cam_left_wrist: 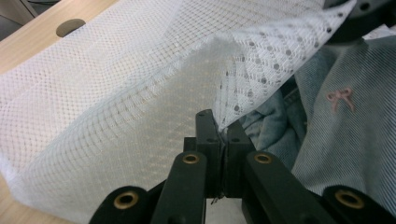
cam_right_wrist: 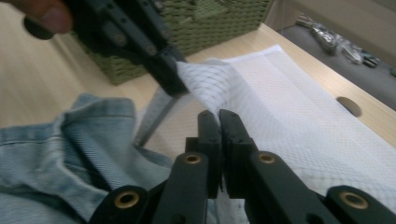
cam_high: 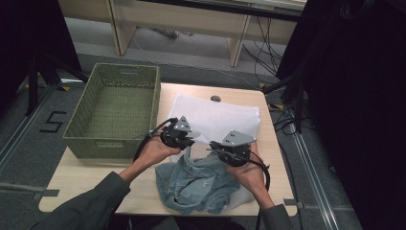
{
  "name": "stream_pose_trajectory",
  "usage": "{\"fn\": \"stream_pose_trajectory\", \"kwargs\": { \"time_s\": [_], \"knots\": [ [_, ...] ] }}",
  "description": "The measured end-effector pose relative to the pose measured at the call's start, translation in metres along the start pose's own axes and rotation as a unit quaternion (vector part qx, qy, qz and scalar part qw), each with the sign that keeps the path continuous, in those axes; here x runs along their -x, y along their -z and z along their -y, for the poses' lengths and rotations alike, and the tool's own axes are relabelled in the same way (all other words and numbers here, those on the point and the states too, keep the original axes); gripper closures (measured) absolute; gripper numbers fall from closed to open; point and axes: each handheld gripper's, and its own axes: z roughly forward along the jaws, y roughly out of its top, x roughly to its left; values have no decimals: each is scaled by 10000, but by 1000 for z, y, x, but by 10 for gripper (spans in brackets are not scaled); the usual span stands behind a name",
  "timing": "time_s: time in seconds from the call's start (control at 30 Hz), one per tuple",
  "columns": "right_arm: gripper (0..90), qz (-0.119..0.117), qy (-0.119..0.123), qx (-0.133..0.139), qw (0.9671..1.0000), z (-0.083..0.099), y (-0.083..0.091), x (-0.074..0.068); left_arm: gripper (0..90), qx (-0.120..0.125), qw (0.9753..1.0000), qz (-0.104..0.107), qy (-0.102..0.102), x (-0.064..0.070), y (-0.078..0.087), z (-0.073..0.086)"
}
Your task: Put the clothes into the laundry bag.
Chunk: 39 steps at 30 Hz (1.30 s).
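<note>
on the wooden bench a white mesh bag lies spread out toward the far side, its near edge lifted by both tools. the left gripper has its jaws closed tight on that raised edge, and the right gripper pinches the same edge just beside it (the mesh folds up between the two). a blue denim garment sits crumpled at the near edge of the bench, touching the bag, with a small pink bow stitched on it. a green woven basket stands to the left, just beside the bag.
</note>
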Motion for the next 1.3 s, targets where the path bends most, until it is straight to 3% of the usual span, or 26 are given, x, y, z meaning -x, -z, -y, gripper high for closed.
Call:
{"fn": "stream_pose_trajectory", "kwargs": {
  "time_s": [0.07, 0.1, 0.17, 0.27, 0.3, 0.33, 0.37, 0.4, 0.43, 0.47, 0.53, 0.57, 0.63, 0.73, 0.77, 0.8, 0.83, 0.93, 0.97, 1.0, 1.07, 1.1, 1.13, 1.2, 1.27, 1.3],
  "knots": [
    [819, -96, 16, 54, 9999, -1, 0, -3, 878, -17, 10000, 25, -20, 0, 1, 0],
    [670, -419, -92, 79, 9990, -4, 1, -12, 878, -44, 9999, 60, -85, -1, 1, 0],
    [542, -951, 24, 28, 9955, -6, 0, -23, 878, -63, 9999, 85, -112, -2, 1, -1],
    [475, -1086, 215, -88, 9938, -6, -3, -38, 878, -57, 9999, 97, -70, -1, 1, -1],
    [420, -1313, 276, -323, 9904, -5, -12, -49, 877, -68, 9999, 113, -74, -1, 1, -1],
    [420, -1313, 276, -323, 9904, -5, -12, -49, 877, -68, 9999, 113, -74, -1, 1, -1],
    [357, -1489, 214, -748, 9858, 0, -25, -59, 877, -88, 9998, 126, -93, -1, 2, -1],
    [357, -1489, 214, -748, 9858, 0, -25, -59, 877, -88, 9998, 126, -93, -1, 2, -1],
    [351, -1559, 162, -956, 9830, 6, -33, -65, 877, -84, 9998, 140, -104, -1, 2, -1],
    [360, -1475, 357, -1249, 9805, 17, -46, -73, 877, -50, 9998, 161, -104, -2, 2, -1],
    [400, -1468, 355, -1304, 9799, 22, -51, -76, 877, -79, 9997, 178, -120, -2, 2, 0],
    [592, -1344, 440, -1374, 9804, 23, -54, -76, 878, -63, 9998, 186, -91, -2, 2, 1],
    [757, -1259, 571, -1289, 9820, 20, -50, -70, 878, -32, 9997, 216, -105, -2, 4, 1],
    [780, -1103, 521, -1333, 9835, 16, -41, -67, 879, -17, 9996, 238, -139, -2, 6, 1],
    [788, -894, 687, -1142, 9870, 12, -32, -57, 879, 12, 9997, 229, -115, -2, 8, 0],
    [788, -894, 687, -1142, 9870, 12, -32, -57, 879, 12, 9997, 229, -115, -2, 8, 0],
    [791, -645, 575, -999, 9912, 7, -18, -45, 879, 65, 9996, 257, -89, -1, 9, 0],
    [793, -391, 413, -940, 9939, 4, -4, -30, 880, 42, 9995, 273, -127, 0, 11, -2],
    [793, -47, 348, -970, 9947, 5, 4, -16, 880, 48, 9994, 287, -194, 1, 12, -4],
    [793, 146, 493, -1015, 9935, 8, 4, -9, 880, 48, 9994, 287, -194, 1, 12, -4],
    [793, 270, 433, -1187, 9916, 13, 2, -3, 880, 32, 9993, 285, -239, 2, 13, -6],
    [793, 246, 247, -1616, 9862, 30, -11, 5, 880, 13, 9993, 279, -249, 3, 14, -6],
    [793, 249, 350, -1733, 9839, 41, -19, 11, 880, 23, 9993, 277, -251, 3, 14, -6],
    [792, 278, 56, -2025, 9789, 56, -31, 15, 880, 21, 9993, 283, -241, 3, 14, -6],
    [790, 270, -61, -1968, 9801, 58, -33, 18, 879, 29, 9993, 299, -234, 2, 14, -6],
    [778, 363, -260, -1898, 9808, 55, -30, 20, 879, 36, 9992, 324, -222, 2, 14, -6]
  ]
}}
